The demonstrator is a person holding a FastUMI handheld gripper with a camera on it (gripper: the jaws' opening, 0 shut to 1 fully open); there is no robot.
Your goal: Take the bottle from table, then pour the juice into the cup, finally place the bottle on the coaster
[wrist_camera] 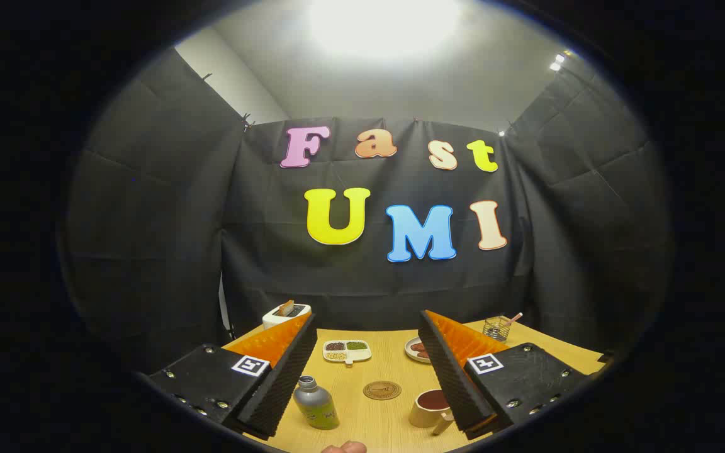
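My gripper (367,327) is open, its two fingers spread wide above the wooden table (387,371) with nothing between them. A small silver bottle (315,402) with a green label stands upright on the table just inside the left finger (287,371). A beige cup (430,409) with dark liquid in it stands by the right finger (450,371), which covers part of it. A round brown coaster (382,390) lies flat between the bottle and the cup, a little farther off.
A white divided dish (347,351) with seeds lies beyond the coaster. A plate (416,349) with dark food sits behind the right finger. A white toaster (286,313) stands far left and a wire holder (498,327) far right. A fingertip (345,447) shows at the near edge.
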